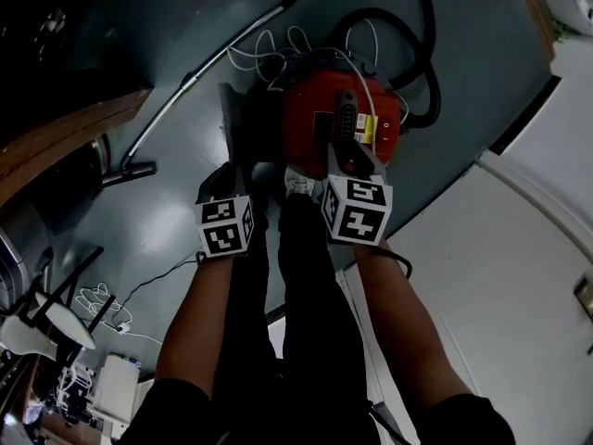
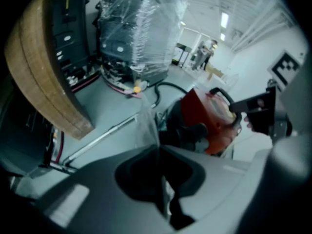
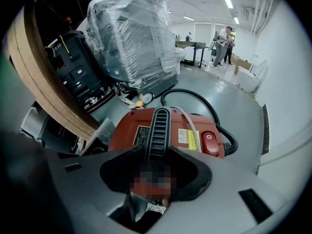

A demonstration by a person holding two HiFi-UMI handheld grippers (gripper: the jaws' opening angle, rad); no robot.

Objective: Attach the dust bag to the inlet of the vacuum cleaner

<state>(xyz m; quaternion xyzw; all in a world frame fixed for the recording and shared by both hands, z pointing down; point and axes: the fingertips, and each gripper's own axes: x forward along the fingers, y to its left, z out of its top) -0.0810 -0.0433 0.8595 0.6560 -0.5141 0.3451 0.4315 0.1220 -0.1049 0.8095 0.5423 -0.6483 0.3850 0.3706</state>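
Note:
The red vacuum cleaner (image 1: 338, 119) lies on the grey floor in front of me, its black handle (image 3: 158, 126) running along the top. My right gripper (image 1: 350, 160) is shut on that handle; in the right gripper view the handle runs in between the jaws of the right gripper (image 3: 156, 155). The dust bag (image 1: 243, 119) is a dark, thin sheet at the vacuum's left side. My left gripper (image 1: 233, 165) is shut on its edge, and in the left gripper view the pale dust bag (image 2: 146, 123) rises from the left gripper (image 2: 157, 152). The inlet is hidden.
A black hose (image 1: 417, 54) loops behind the vacuum. A metal wand (image 1: 199, 72) and a white cable (image 1: 278, 49) lie to the left and behind. A curved wooden edge (image 1: 56, 142) is at far left, a plastic-wrapped machine (image 3: 131, 43) beyond. The person's legs stand below the grippers.

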